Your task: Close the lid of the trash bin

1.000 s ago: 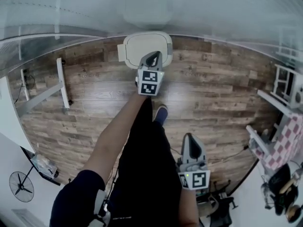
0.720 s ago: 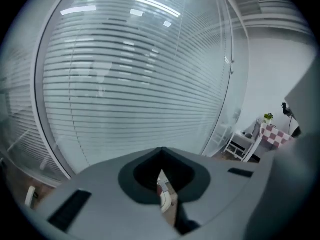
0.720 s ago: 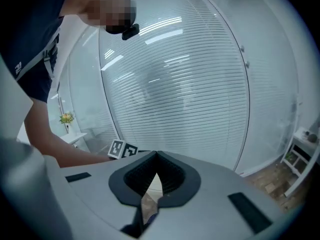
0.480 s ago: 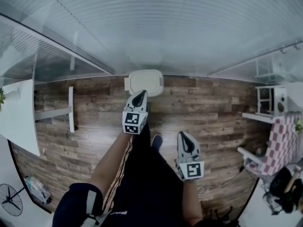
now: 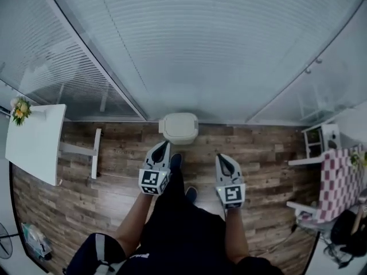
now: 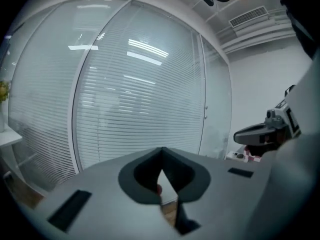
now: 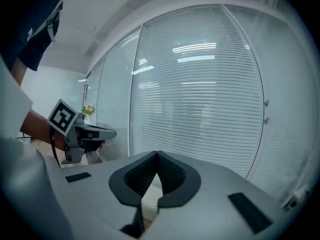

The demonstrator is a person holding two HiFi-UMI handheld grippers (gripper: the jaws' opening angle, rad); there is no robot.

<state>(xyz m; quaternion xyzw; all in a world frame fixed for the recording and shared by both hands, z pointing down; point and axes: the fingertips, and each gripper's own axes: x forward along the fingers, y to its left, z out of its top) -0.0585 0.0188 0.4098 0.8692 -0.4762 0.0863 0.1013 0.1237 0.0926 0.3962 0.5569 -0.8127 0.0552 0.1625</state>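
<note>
Glass walls hung with pale blinds (image 5: 200, 50) close off the far side, meeting in a corner. Wood-plank floor (image 5: 269, 148) lies open between a white worktop (image 5: 34, 142) at the left and a checked cloth (image 5: 338, 182) at the right. The trash bin (image 5: 179, 128) stands on the floor against the glass with its lid down, ahead of and between the two grippers, apart from both. The left gripper (image 5: 163, 145) and right gripper (image 5: 222, 158) are held side by side, each with its fingers pressed together on nothing. Only the head view shows the bin plainly. Each gripper view faces the blinds and catches the other gripper at its edge.
</note>
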